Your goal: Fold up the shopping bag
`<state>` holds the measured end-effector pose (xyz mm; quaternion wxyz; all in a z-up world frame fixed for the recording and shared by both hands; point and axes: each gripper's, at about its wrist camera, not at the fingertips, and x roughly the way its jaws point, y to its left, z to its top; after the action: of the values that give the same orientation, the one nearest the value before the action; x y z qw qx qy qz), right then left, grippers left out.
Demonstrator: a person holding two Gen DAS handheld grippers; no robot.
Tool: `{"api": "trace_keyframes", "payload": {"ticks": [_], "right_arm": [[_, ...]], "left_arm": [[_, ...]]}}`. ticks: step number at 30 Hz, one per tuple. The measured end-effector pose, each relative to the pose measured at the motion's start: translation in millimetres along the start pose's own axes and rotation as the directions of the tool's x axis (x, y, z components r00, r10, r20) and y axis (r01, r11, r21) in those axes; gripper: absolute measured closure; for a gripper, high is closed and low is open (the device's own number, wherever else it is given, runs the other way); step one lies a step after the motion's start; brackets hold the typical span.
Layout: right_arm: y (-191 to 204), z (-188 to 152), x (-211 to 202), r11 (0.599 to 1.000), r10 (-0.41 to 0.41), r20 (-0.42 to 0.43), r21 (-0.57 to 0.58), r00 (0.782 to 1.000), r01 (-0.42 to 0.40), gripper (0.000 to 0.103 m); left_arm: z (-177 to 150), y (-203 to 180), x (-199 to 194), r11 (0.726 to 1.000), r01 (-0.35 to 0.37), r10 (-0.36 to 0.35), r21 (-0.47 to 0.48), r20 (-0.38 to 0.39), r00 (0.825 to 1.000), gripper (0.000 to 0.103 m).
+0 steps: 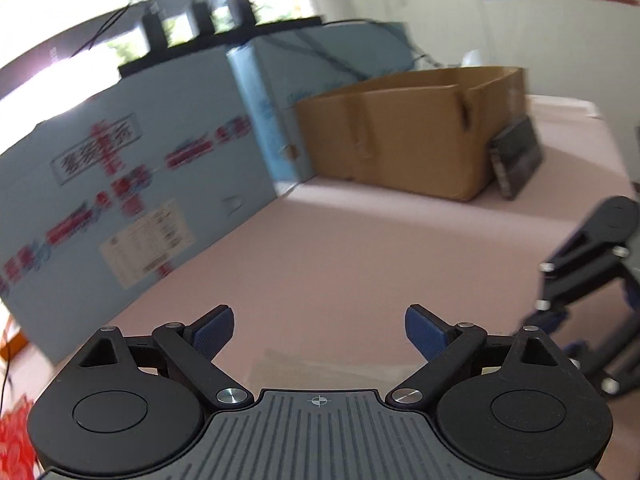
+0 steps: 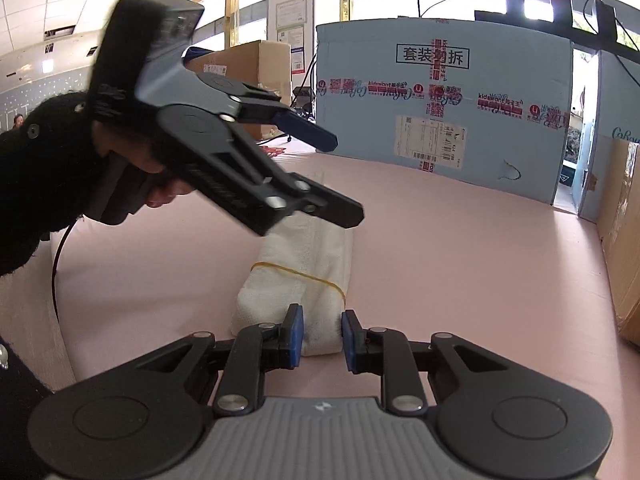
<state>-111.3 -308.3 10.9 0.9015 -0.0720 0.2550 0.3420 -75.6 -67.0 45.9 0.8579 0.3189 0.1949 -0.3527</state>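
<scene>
**Folded bag, banded, on pink table**

Left wrist view: left gripper [image 1: 319,330] is hovering with jaws spread wide, holding nothing; brown cardboard box [image 1: 404,132] at 1 o'clock.

Right wrist view: white folded fabric shopping bag [image 2: 298,276], bound by a yellow rubber band [image 2: 304,275], is lying on the pink table [image 2: 460,264] at 12 o'clock. Right gripper [image 2: 322,340] is standing parted either side of its near end, apparently ungripped. The bag lies folded; the scene fits either finishing or unpacking.

An office or storeroom-like workspace is showing here. Taped shipping cartons [image 2: 440,92] are walling in a pink-covered table [image 2: 460,248], and notices [image 2: 291,10] are hanging on a pillar.
</scene>
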Motion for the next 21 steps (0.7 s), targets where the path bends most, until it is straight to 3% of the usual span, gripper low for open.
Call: {"api": "trace_keyframes", "payload": {"ticks": [3,6,12,16,19,21], "right_arm": [[-0.5,0.7,0.5,1.0,0.001,0.001,0.004,1.0,-0.001,0.079],[-0.3,1.2,1.3,1.0,0.0,0.002,0.002,1.0,0.0,0.079],[9.9,0.7,3.9,0.997,-0.03,0.008,-0.072,1.0,0.03,0.079],[12.8,0.4,4.4,0.995,-0.034,0.011,-0.092,0.999,0.035,0.08],[6.9,2.8,6.8,0.998,-0.02,0.002,-0.058,1.0,0.02,0.08],[2.9,4.4,8.3,0.999,-0.01,-0.003,-0.034,1.0,0.01,0.08]], "left_arm": [[-0.4,-32.6,4.9,0.976,0.005,0.023,0.219,-0.125,0.992,0.009],[0.9,-42.9,11.7,0.961,-0.001,0.041,0.275,-0.139,0.989,0.008],[7.9,-18.1,39.2,0.987,-0.06,0.081,0.149,-0.143,0.986,0.006],[-0.5,5.4,63.2,0.99,-0.12,0.13,0.071,-0.158,0.979,0.005],[-11.5,31.5,68.5,0.993,-0.098,0.086,-0.066,-0.169,0.982,0.005],[-16.6,38.5,59.4,0.995,-0.035,0.021,-0.094,-0.15,0.989,0.005]]}}
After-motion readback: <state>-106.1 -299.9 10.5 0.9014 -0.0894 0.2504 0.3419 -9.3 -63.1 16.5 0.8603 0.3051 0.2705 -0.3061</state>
